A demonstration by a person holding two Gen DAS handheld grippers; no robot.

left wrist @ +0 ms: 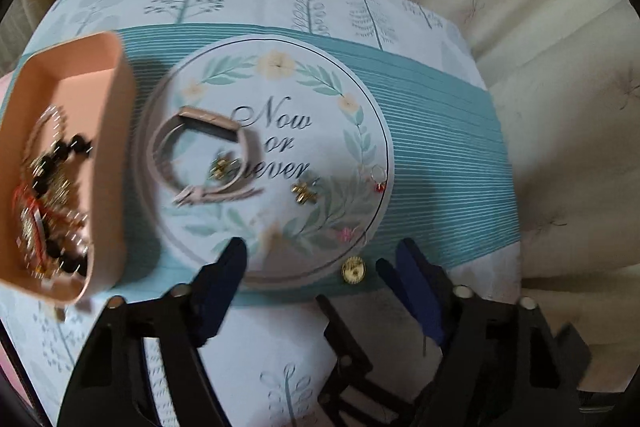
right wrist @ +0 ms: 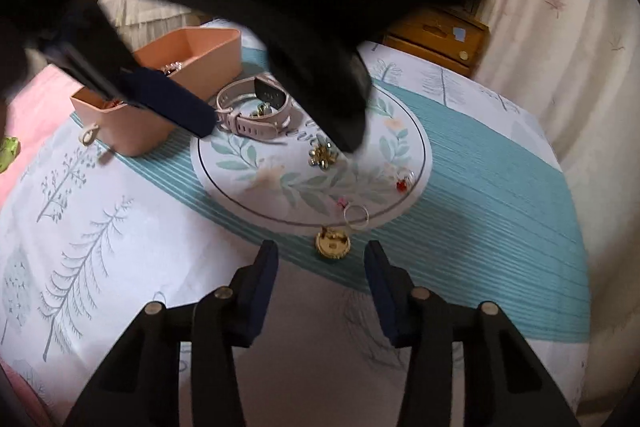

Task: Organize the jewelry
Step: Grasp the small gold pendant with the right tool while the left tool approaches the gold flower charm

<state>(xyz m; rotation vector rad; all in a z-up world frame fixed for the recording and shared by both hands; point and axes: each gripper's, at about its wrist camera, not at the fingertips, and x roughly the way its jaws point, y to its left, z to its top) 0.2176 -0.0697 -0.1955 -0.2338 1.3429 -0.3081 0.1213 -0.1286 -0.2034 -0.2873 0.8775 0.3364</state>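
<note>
- The left gripper [left wrist: 316,255] hangs over the near edge of the round mat [left wrist: 360,131], jaws spread with nothing between them.
- The right gripper [right wrist: 320,259] points at the brooch [right wrist: 333,245] (a gold, round piece), jaws apart and not touching it; the brooch lies on the teal cloth [right wrist: 500,195] just beside the mat's rim.
- On the mat: a pink watch [left wrist: 200,155], two gold flower earrings [left wrist: 305,191], a red charm [left wrist: 379,183] near the right rim and a small pink piece [left wrist: 345,234].
- A thin ring [right wrist: 355,215] lies at the mat's near edge, just beyond the brooch.
- The peach box [left wrist: 108,163] stands left of the mat, holding black beads and mixed jewelry.
</note>
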